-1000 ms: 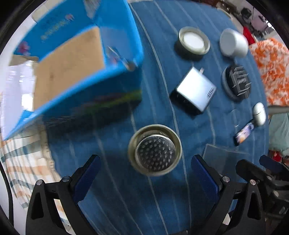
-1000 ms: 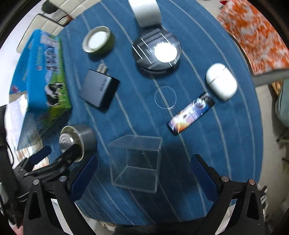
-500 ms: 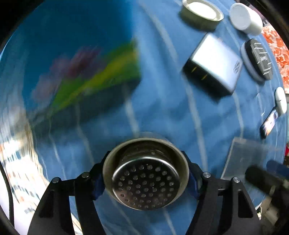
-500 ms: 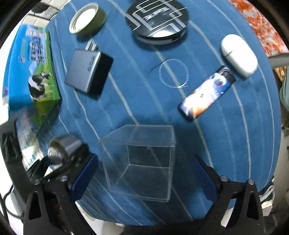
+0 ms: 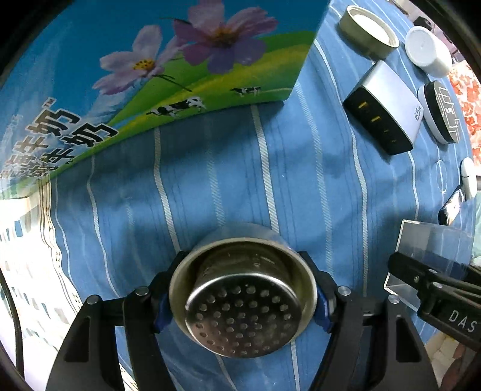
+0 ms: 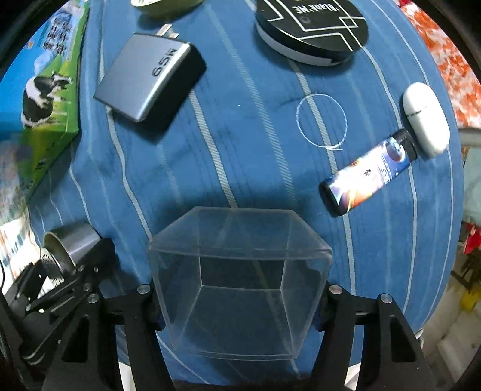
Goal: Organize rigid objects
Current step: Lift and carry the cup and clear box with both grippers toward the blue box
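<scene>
My left gripper (image 5: 242, 296) is shut on a steel strainer cup (image 5: 243, 293) with a perforated bottom, on the blue striped cloth (image 5: 270, 168). The cup also shows in the right wrist view (image 6: 64, 251) at lower left. My right gripper (image 6: 239, 296) is shut on a clear plastic cube box (image 6: 237, 282), which also shows in the left wrist view (image 5: 430, 255). A blue milk carton box (image 5: 150, 66) stands just beyond the cup, at upper left.
On the cloth lie a grey 65W charger (image 6: 150, 76), a black round case (image 6: 312, 28), a white earbud case (image 6: 425, 117), a printed lighter (image 6: 368, 174), a thread ring (image 6: 321, 120), a green-rimmed lid (image 5: 366, 31) and a white cylinder (image 5: 427, 49).
My left gripper moved forward and closed on the strainer cup. My right gripper moved forward and closed on the clear cube box. Both were open one second ago.
</scene>
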A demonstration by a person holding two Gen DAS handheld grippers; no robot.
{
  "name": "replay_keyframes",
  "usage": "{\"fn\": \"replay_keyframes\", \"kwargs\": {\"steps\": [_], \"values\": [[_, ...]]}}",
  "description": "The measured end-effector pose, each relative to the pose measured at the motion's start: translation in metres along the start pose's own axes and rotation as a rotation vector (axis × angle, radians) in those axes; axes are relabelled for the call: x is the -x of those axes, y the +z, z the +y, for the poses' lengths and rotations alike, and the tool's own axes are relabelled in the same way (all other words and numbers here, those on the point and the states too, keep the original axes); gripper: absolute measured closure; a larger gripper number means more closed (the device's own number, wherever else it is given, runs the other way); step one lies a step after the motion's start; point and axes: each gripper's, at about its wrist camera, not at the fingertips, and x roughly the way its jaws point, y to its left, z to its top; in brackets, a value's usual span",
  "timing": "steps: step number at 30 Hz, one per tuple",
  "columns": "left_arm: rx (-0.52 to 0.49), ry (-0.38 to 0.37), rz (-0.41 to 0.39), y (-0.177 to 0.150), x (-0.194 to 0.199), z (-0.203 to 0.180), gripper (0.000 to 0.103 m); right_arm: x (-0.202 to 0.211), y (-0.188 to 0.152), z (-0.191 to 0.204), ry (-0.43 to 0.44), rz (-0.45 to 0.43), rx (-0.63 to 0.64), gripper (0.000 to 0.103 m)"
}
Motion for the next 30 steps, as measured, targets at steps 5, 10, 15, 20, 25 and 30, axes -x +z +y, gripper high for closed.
{"fn": "replay_keyframes", "kwargs": {"steps": [5,10,15,20,25,30], "values": [[0.011,0.015,-0.003,0.001,-0.004,-0.002,0.034,0.010,-0.003,0.016,-0.025,-0.048,0.066,0.036],[0.006,0.024,0.000,-0.006,-0.012,-0.001,0.028,0.018,-0.003,0.028,-0.011,-0.036,0.078,0.036],[0.027,-0.011,0.021,-0.014,-0.022,0.003,0.013,0.003,0.009,0.029,-0.007,-0.029,0.073,0.036],[0.044,-0.021,0.003,-0.019,-0.022,0.009,0.013,-0.008,0.007,0.016,-0.006,-0.032,0.077,0.036],[0.048,-0.012,-0.032,-0.023,-0.009,0.000,0.034,-0.002,0.002,0.005,-0.009,-0.043,0.086,0.036],[0.053,-0.009,-0.031,-0.031,-0.001,-0.002,0.034,0.012,-0.004,0.012,-0.027,-0.078,0.131,0.036]]}}
